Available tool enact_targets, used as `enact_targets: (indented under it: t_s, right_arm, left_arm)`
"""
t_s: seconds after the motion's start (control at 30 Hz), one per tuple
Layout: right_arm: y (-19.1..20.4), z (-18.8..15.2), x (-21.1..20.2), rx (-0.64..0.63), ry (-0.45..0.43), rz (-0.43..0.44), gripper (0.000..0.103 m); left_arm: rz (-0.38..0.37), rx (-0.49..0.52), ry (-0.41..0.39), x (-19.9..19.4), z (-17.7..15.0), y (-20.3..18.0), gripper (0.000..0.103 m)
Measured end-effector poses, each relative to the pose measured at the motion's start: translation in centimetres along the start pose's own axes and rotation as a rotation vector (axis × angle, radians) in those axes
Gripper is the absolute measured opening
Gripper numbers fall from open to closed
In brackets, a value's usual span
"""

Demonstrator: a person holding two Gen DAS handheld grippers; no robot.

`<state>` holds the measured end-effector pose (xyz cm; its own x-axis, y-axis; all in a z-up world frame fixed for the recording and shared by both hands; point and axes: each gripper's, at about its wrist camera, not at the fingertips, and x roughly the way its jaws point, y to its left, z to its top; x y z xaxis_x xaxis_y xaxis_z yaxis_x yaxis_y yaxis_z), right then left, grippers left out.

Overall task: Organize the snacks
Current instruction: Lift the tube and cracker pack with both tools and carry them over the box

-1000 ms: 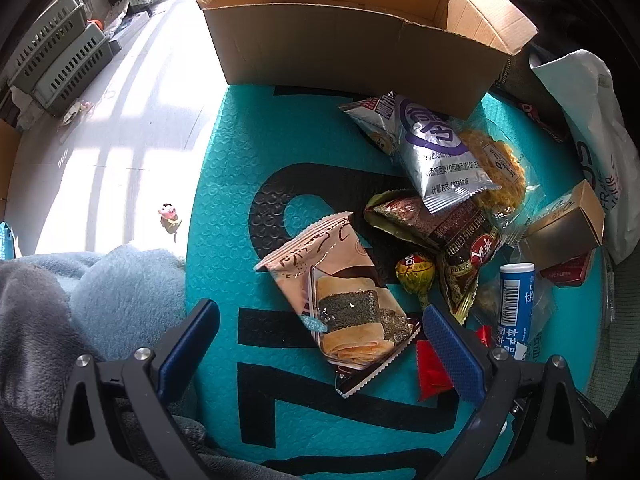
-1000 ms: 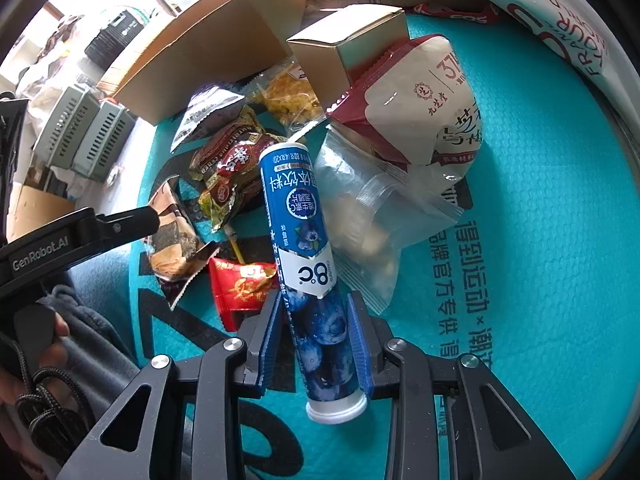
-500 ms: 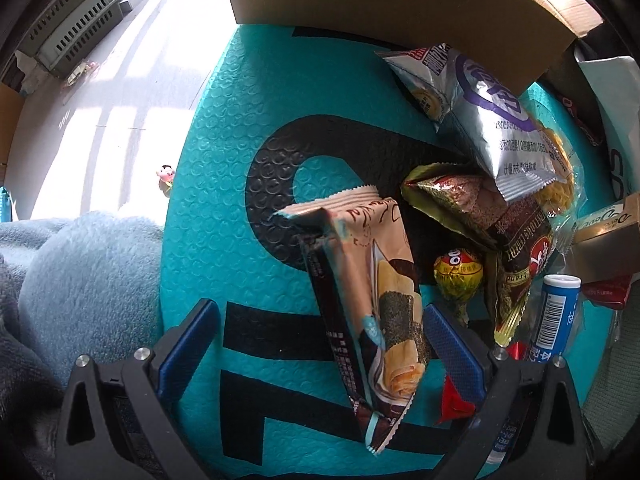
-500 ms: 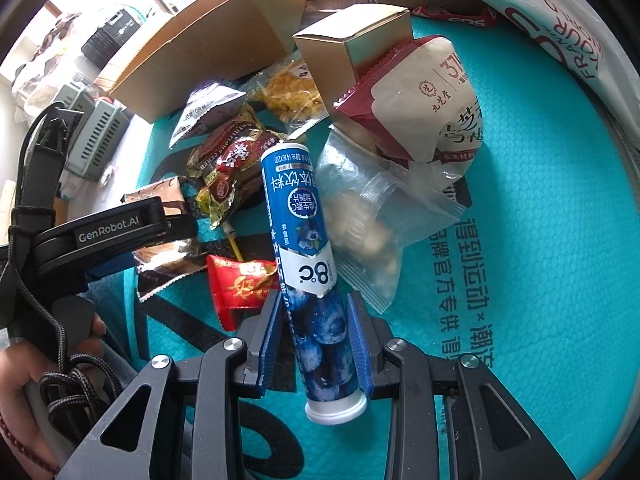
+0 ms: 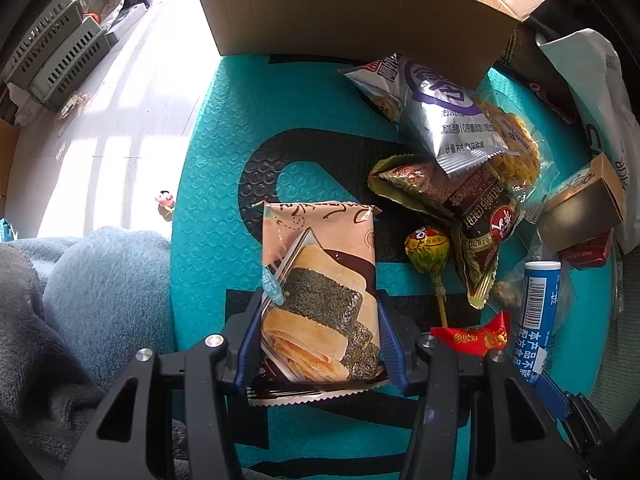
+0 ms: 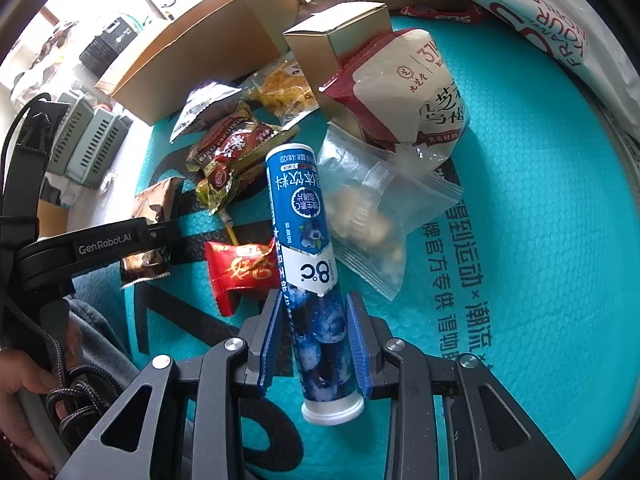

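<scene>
My left gripper [image 5: 318,344] is shut on a pink seaweed-cracker packet [image 5: 320,280], held upright between the blue pads over the teal mat [image 5: 216,160]. My right gripper [image 6: 316,344] is shut on a blue tablet tube [image 6: 304,240], whose white cap end points toward me. The tube also shows at the right of the left wrist view [image 5: 538,312]. An open cardboard box [image 5: 352,4] stands at the mat's far edge; it also shows in the right wrist view [image 6: 188,48]. The left gripper's arm [image 6: 100,244] shows at the left of the right wrist view.
Loose snacks lie on the mat: silver chip bag [image 5: 444,116], dark brown packet [image 5: 472,208], yellow lollipop [image 5: 426,250], red candy [image 5: 476,336], small gold box [image 6: 340,44], red-and-white bag [image 6: 404,88], clear zip bag [image 6: 376,204]. A blue blanket [image 5: 92,288] lies left.
The left gripper has closed on the cracker packet, which has turned upright between the pads. The right gripper still holds the blue tube in the same place.
</scene>
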<state>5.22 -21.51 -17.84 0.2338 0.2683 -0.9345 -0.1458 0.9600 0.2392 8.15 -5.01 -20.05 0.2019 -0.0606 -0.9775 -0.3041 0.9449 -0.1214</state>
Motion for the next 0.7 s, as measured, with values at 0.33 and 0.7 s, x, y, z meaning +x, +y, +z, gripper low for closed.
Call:
enact_targets:
  t_s: [0.33,0.7]
  right_arm:
    - [-0.2,-1.3,-1.1,0.024,-0.006,0.027,0.029]
    - [2.8,0.2,-3.8,-0.048,-0.052,0.107,0.029]
  left_arm:
    - [-0.068,0.045,-0.055,-4.2,-1.3,0.2,0.05]
    - [-0.08,0.076,-0.197,-9.9,-0.6,3.7,0.05]
